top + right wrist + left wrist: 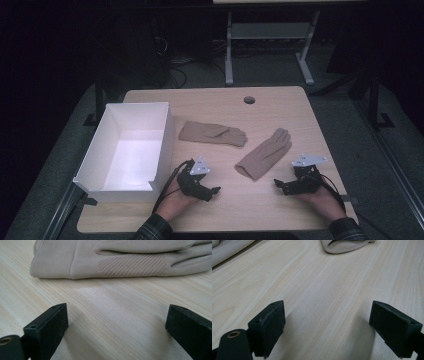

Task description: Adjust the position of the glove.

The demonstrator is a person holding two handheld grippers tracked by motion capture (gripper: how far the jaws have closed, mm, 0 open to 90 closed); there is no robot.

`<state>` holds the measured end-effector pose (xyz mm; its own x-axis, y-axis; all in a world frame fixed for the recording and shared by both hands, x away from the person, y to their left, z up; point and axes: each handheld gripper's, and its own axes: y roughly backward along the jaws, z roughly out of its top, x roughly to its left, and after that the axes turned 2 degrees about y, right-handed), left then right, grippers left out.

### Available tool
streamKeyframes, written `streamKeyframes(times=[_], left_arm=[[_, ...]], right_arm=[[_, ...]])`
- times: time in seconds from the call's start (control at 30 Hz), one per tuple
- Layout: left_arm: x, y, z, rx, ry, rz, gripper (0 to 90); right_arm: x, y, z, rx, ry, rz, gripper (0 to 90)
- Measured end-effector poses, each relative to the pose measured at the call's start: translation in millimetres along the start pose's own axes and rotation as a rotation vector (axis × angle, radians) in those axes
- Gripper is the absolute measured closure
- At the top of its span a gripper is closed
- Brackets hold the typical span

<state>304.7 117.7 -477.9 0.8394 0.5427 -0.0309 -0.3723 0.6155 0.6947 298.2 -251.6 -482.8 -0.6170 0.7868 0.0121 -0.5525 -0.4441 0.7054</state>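
Both grippers, left [216, 190] and right [276, 183], rest with fingers released, empty; right glove [120, 260] lies just ahead, likely first pick-up.

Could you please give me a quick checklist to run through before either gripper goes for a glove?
1. Left gripper open and holding nothing: ok, its jaws stand wide apart over bare wood.
2. Right gripper open and holding nothing: ok, likewise.
3. Both gloves apart from each other: ok, the left glove and the right glove lie flat with table between them.
4. Right glove in front of the right gripper: ok, it lies just ahead of the jaws.
5. White box open with room inside: ok, nothing shows in it.
6. Gloves are a matched pair: cannot tell.
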Motion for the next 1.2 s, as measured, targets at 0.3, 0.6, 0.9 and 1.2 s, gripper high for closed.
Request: streamKeyframes(times=[0.3, 0.6, 0.9, 1.2], left_arm=[[0.6, -0.4, 0.4, 0.003, -0.006, -0.003, 12.5], [0.1, -2.2, 1.5, -0.007, -0.001, -0.003, 12.4], [-0.3, -2.2, 1.6, -0.003, 0.001, -0.003, 12.5], [-0.2, -2.1, 1.9, -0.002, -0.001, 0.000, 12.4]], right_arm=[[-2.7, 6.3, 3.4, 0.034, -0.009, 0.013, 16.5], [-1.8, 8.0, 18.3, 0.032, 0.010, 0.065, 39.4], [7.1, 5.9, 43.3, 0.002, 0.027, 0.119, 78.1], [15.6, -4.2, 62.7, -0.014, 0.054, 0.178, 90.0]])
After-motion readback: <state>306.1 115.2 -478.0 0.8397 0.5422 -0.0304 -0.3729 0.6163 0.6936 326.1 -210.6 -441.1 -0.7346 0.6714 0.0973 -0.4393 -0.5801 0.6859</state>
